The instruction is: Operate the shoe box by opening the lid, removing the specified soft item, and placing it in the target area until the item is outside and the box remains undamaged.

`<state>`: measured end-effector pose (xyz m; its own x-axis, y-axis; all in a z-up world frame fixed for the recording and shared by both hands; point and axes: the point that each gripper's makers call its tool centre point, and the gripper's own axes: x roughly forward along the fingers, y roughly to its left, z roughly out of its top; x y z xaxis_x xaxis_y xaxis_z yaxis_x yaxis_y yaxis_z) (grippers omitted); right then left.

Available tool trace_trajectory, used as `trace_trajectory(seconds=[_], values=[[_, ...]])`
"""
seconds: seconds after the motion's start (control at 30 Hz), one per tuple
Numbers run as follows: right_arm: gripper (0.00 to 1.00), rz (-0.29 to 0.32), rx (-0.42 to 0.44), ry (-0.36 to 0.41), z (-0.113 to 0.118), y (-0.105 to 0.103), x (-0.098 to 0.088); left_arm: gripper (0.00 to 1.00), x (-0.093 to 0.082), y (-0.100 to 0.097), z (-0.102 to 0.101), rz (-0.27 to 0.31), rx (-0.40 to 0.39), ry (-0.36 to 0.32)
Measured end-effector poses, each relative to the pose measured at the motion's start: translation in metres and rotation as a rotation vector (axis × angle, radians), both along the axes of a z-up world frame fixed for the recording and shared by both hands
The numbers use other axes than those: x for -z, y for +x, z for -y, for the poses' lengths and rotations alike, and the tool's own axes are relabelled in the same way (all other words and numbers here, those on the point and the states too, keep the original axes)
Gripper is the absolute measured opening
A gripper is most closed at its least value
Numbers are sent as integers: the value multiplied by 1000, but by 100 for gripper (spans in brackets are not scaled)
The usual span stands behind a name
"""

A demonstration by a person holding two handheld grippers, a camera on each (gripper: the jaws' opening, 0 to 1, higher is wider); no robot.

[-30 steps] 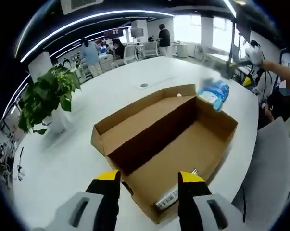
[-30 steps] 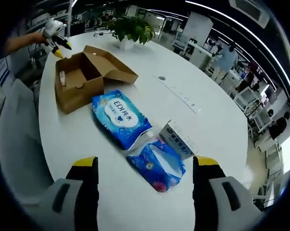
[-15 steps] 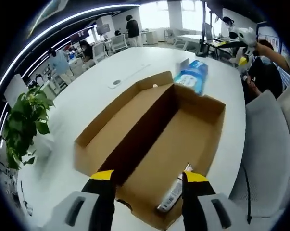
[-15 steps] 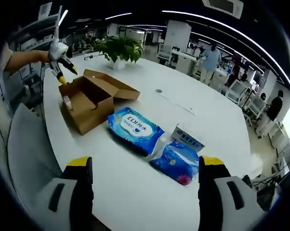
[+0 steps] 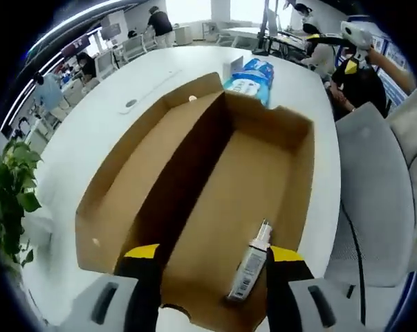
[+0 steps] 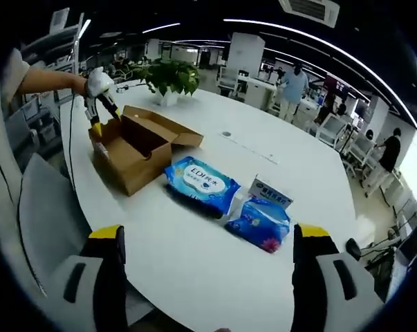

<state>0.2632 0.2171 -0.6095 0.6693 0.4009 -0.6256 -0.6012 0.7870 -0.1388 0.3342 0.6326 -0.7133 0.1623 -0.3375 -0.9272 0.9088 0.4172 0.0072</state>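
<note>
The brown cardboard shoe box (image 5: 284, 124) lies open on the white table, its lid (image 5: 135, 173) folded flat to the left. A small white spray bottle (image 5: 249, 266) rests on the box floor near my left gripper (image 5: 211, 266), which hovers open just above the box's near end. In the right gripper view the same box (image 6: 135, 149) sits at the far left with the left gripper (image 6: 97, 97) held over it by a hand. My right gripper (image 6: 211, 242) is open over the table edge, well short of the blue wipes pack (image 6: 200, 181).
Beside the wipes lie a darker blue tissue pack (image 6: 260, 225) and a small white carton (image 6: 270, 194). A potted plant (image 6: 168, 76) stands beyond the box. Grey chairs (image 6: 45, 207) line the table edge (image 5: 336, 180). People stand at the far desks.
My left gripper has come closer over the box, so the bottle inside now sits between its jaws' tips. My right gripper has drawn back from the packs on the table.
</note>
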Motion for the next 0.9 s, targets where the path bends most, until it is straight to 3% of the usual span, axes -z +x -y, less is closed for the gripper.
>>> trace_trajectory(seconds=[0.23, 0.67, 0.9], values=[[96, -24, 2, 14, -5, -7, 2, 62, 18, -12, -3, -73, 162, 101], [96, -70, 35, -3, 2, -11, 15, 60, 38, -16, -5, -150, 299, 181], [95, -85, 57, -10, 9, -11, 21, 54, 51, -24, -6, -195, 375, 221]])
